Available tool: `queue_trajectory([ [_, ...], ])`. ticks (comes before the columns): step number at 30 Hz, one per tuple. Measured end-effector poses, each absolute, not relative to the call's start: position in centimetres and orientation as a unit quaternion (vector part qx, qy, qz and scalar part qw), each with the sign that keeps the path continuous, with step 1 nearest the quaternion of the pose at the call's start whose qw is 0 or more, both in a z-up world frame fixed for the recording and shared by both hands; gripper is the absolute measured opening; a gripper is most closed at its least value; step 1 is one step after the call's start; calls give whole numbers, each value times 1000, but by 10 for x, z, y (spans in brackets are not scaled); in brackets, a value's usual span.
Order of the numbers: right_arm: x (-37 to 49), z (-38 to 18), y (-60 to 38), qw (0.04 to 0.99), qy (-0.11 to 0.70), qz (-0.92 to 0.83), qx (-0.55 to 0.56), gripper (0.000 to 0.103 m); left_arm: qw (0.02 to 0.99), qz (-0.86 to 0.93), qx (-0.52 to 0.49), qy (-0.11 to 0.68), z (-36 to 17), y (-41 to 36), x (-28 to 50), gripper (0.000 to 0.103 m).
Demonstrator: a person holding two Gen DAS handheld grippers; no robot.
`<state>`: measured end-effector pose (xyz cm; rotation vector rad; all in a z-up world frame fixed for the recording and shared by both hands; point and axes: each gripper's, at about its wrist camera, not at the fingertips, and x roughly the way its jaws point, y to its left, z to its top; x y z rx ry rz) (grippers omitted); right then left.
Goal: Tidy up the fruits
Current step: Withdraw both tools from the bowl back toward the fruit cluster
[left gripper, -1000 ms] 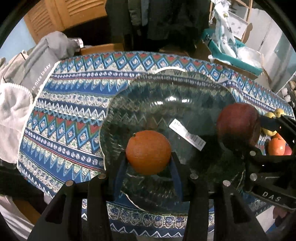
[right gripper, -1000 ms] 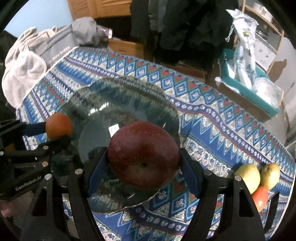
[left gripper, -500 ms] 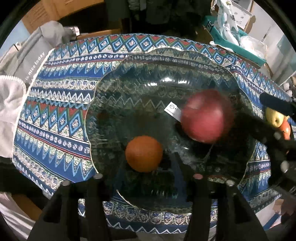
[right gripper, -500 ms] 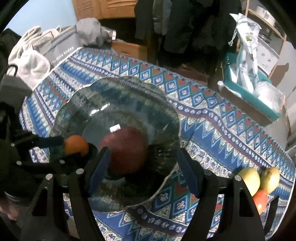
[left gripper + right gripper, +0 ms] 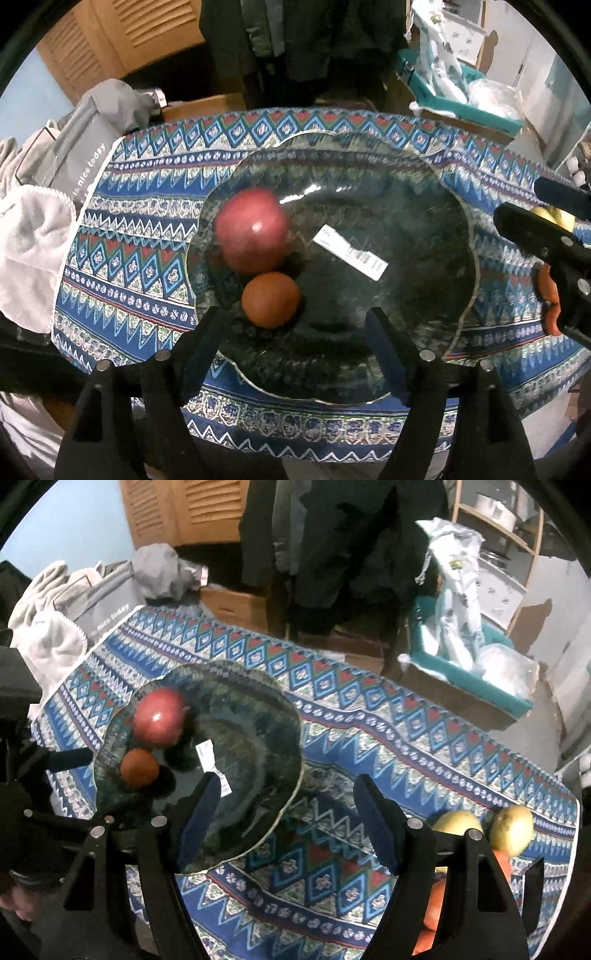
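A red apple (image 5: 252, 229) and an orange (image 5: 270, 300) lie side by side in the left part of a dark glass bowl (image 5: 424, 295); both also show in the right wrist view, the apple (image 5: 159, 716) above the orange (image 5: 139, 768). My left gripper (image 5: 295, 332) is open and empty over the bowl's near rim, just behind the orange. My right gripper (image 5: 286, 801) is open and empty above the cloth to the right of the bowl (image 5: 266, 738). It shows at the right edge of the left wrist view (image 5: 546, 236). Two yellow fruits (image 5: 511, 829) and orange ones (image 5: 434, 904) lie at the table's right end.
The table has a blue patterned cloth (image 5: 369, 738). A grey bag (image 5: 81, 155) and white towel (image 5: 29, 240) lie at its left end. A white barcode label (image 5: 351, 251) sits in the bowl. A teal box with plastic bags (image 5: 472, 657) stands behind.
Both grippers opened and let go of their fruit. The orange and the apple now lie in the bowl, the apple having rolled left. Both grippers pulled back, the right one toward the right.
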<state>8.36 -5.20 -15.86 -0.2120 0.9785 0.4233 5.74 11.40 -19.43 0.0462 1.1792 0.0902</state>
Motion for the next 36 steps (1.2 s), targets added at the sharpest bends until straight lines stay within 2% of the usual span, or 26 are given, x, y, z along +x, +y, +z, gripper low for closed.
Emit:
queue_trajectory([
  [15,68,-112,-106,888,424,170,-56,75,857,32,31,513,-150,86,49,81],
  [36,34,-68,-181,918,378,111,-51,76,880,-18,46,472,-110,31,41,81],
])
